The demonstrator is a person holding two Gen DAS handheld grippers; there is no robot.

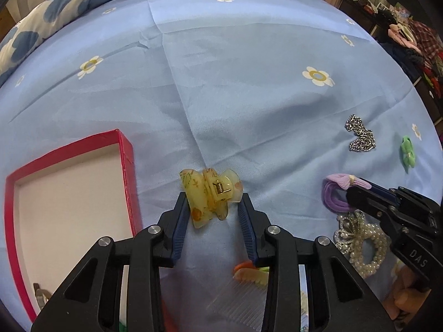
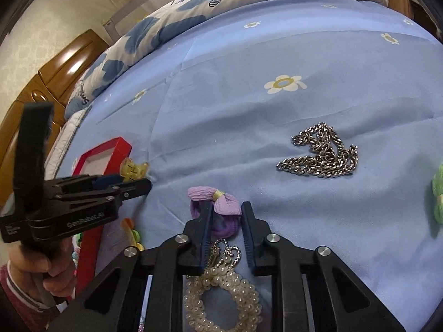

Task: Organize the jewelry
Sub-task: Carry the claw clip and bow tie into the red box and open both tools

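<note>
The left gripper (image 1: 213, 202) is closed on the yellow hair claw (image 1: 210, 196): both blue pads press its sides, and the clip rests on the blue floral bedsheet (image 1: 235, 83). The red box (image 1: 126, 152) lies at nine o'clock from the clip, near it but apart; its pale floor shows, with a small metallic item at the lower edge, too cropped to identify.

The right gripper (image 2: 225, 213) is closed on the purple hair tie (image 2: 218, 207); the tie's bow sits at the fingertips, on the sheet. The pearl scrunchie (image 2: 221, 298), with a rhinestone ornament, lies at six o'clock from the tie, just beside it. The silver chain (image 2: 321, 152) is heaped at two o'clock, well apart. A green hair bow (image 2: 438, 196) lies at three o'clock, at the frame's edge. An orange comb (image 1: 249, 274) lies beneath the left gripper.
</note>
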